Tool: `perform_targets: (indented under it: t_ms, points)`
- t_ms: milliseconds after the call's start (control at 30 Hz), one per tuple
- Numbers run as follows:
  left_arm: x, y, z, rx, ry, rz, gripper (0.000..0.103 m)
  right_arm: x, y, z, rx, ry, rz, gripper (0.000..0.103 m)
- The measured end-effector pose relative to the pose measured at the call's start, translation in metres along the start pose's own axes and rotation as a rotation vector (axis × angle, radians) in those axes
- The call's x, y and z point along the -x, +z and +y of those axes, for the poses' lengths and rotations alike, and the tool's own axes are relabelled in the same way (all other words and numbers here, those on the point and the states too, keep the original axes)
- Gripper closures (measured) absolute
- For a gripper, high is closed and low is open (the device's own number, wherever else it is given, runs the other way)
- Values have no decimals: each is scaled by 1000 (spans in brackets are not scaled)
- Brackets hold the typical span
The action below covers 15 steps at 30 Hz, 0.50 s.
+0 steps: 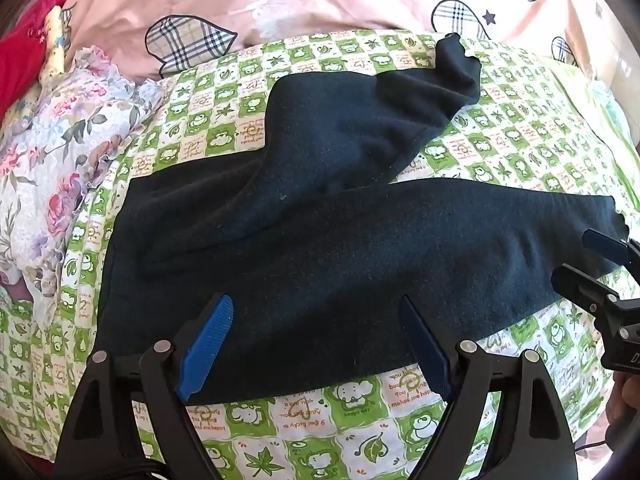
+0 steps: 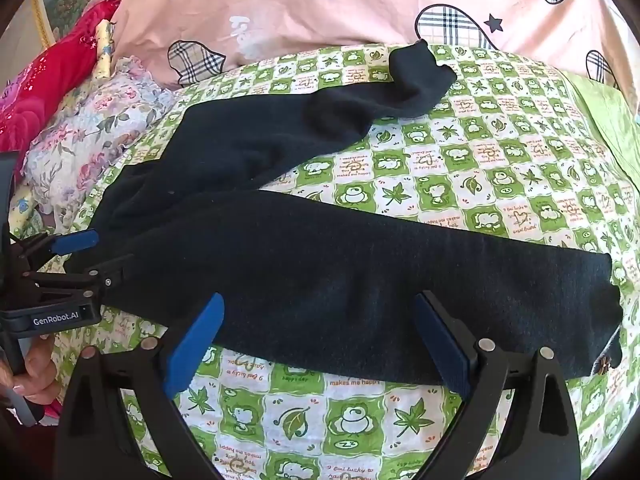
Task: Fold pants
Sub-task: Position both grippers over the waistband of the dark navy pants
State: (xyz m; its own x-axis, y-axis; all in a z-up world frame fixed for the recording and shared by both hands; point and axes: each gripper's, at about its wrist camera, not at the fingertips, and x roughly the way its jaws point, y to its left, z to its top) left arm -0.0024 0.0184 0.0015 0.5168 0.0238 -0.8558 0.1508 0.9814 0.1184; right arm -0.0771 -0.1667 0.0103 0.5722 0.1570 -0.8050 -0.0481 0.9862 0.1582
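Dark navy pants [image 1: 320, 240] lie flat on a green-and-white checked sheet [image 1: 352, 412], waist to the left. One leg [image 1: 384, 120] slants to the back right and the other [image 2: 400, 280] runs right along the near edge. My left gripper [image 1: 316, 344] hovers open over the near edge of the waist end. My right gripper [image 2: 320, 344] stands open over the near leg's front edge, left of its cuff [image 2: 600, 320]. Each also shows in the other's view: the right gripper [image 1: 588, 264] near the cuff and the left gripper [image 2: 100, 252] by the waist. Nothing is pinched in either.
A pink duvet [image 2: 360, 8] with plaid hearts is bunched along the back. A floral cloth [image 1: 60, 152] and a red cloth [image 2: 48, 84] lie to the left. A hand [image 2: 36, 376] grips the left tool's handle. Bare checked sheet [image 2: 500, 168] lies right of the far leg.
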Motion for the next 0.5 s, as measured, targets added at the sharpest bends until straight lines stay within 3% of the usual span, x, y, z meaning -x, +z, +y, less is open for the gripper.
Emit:
perform_targets:
  t_ms: [500]
  points:
    - [2,0,-2,-3,-8,-5,18,0,-2,3,1,10,13,8]
